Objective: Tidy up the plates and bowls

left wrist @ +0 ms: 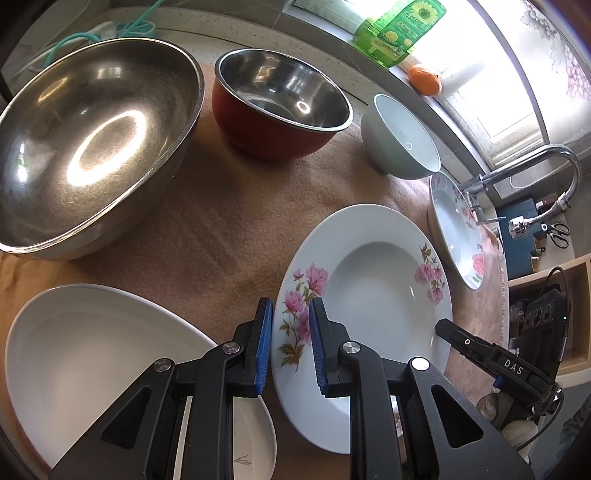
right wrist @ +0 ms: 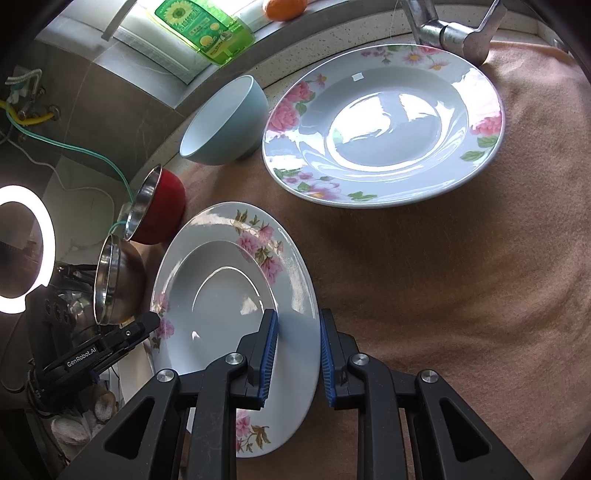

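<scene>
Inspection from the remote station; all positions are referred to the pink-flowered plate, which is the item in hand. The large steel bowl stands beyond that plate to its left, well apart; I see little risk there unless the plate is swung wide. The plain white plate lies just beside the pink-flowered plate on its left, under the left gripper. A low sideways carry could clip its rim. The second flowered plate sits beyond it to the right, close to the tap. If that is the stacking spot, I judge a hard or skewed set-down could chip glaze on glaze. The red bowl and the pale blue bowl stand beyond the held plate and could be knocked by its far edge. Principal concern: both sets of jaws stand narrow, each closed on an opposite rim, the right gripper on the right side. The grips are shallow on glossy ware, so uneven hand motion could twist the plate out and drop it onto the table.
</scene>
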`<action>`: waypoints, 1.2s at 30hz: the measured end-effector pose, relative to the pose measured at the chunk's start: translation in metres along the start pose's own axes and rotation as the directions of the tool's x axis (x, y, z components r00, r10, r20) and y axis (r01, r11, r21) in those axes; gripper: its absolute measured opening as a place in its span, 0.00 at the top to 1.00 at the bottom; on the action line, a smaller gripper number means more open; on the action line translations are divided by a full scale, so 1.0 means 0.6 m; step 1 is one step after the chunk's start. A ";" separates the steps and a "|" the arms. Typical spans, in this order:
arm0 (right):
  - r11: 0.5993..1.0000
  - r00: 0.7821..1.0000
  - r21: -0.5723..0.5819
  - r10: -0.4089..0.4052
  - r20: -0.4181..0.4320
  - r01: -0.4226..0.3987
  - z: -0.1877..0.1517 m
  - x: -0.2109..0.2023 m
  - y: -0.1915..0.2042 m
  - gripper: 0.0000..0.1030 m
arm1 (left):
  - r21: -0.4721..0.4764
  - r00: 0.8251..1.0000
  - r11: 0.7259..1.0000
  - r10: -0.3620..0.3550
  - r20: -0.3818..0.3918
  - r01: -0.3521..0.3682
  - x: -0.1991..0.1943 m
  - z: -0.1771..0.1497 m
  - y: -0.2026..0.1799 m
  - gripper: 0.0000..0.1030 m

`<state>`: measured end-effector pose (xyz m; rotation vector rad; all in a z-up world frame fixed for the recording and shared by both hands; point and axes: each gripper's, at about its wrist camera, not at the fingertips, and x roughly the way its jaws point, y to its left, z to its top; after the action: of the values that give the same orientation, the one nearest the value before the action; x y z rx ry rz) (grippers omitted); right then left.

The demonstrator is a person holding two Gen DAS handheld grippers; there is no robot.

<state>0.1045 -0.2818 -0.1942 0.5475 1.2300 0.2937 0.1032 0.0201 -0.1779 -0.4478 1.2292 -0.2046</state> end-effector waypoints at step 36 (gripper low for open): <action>0.999 0.999 0.030 -0.014 0.029 0.014 -0.063 -0.049 -0.025 0.80 | 0.016 1.000 1.000 -0.011 -0.018 0.012 -0.017 -0.076 -0.026 0.83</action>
<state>0.0584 -0.3001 -0.1871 0.5671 1.2116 0.2549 0.0580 0.0003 -0.1742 -0.4400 1.2419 -0.2285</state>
